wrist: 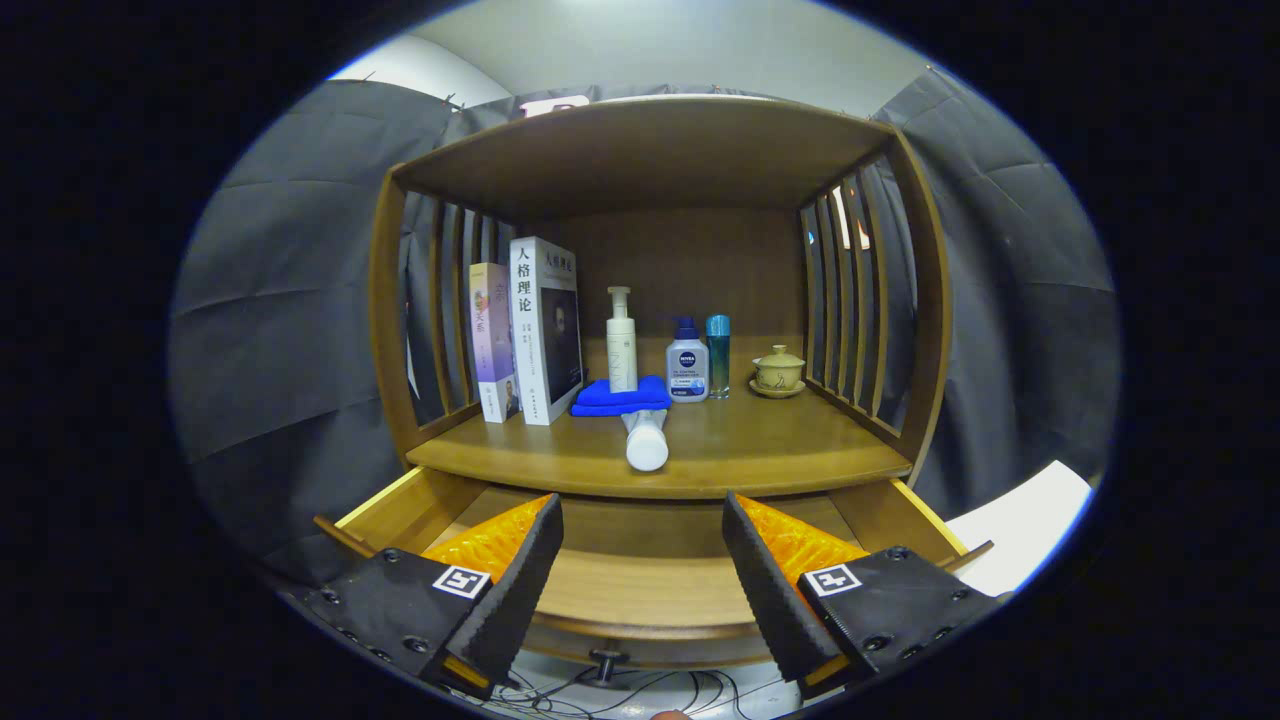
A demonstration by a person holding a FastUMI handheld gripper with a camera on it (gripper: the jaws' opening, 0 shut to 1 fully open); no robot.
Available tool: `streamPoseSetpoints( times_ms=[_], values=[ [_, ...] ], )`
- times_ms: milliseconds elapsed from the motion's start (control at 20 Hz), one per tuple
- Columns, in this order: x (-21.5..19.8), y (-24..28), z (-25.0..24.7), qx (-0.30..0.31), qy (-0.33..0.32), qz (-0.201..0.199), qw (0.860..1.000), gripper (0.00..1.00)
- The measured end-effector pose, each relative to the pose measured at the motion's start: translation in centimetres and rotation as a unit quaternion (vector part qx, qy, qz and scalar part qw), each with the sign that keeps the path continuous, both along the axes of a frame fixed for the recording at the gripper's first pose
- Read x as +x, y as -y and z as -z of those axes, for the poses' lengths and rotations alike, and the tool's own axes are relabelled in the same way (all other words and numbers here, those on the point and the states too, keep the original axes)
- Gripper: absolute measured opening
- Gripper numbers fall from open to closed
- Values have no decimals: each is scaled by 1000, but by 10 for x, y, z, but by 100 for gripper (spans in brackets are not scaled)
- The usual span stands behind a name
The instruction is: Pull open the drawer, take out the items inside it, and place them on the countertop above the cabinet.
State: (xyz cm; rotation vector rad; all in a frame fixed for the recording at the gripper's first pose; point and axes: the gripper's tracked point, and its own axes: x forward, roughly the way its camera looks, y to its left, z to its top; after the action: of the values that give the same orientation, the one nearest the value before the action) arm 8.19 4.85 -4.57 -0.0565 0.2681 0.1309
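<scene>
1. Spread wide and holding nothing, my tool point(640, 560) hangs over the pulled-out drawer point(640, 585), its two fingers point(520, 570) apart above the bare wooden floor of the drawer.
2. Beneath the fingers the drawer stands open, its knob point(604, 660) at the near edge; what I can see of its inside between the fingers holds no item, though the fingers hide the corners.
3. Beyond the fingers, on the worktop point(780, 440) above the cabinet, a white tube point(646, 440) lies on its side pointing toward me, just in front of a folded blue cloth point(620, 397).
4. I judge the pulling-open done and the emptying far along or finished; only the hidden corners leave that open.
5. Count on the worktop: two books point(530, 335) standing at the left, one white pump bottle point(621, 340) standing on the cloth, one white bottle with a blue cap point(687, 362), one slim blue bottle point(718, 355), one lidded cup on a saucer point(778, 371), one tube, one cloth.
6. Which of these came out of the drawer I cannot tell.
</scene>
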Motion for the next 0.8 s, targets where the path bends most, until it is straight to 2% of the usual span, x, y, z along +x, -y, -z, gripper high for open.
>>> streamPoseSetpoints(
  times_ms=[350, 650, 800],
  values=[
    [-41, 12, 20, -5, 48, 28, 998, 98],
    [-55, 11, 60, -9, 28, 18, 999, 98],
    [-52, 12, 77, -8, 15, 29, 999, 98]
  ],
)
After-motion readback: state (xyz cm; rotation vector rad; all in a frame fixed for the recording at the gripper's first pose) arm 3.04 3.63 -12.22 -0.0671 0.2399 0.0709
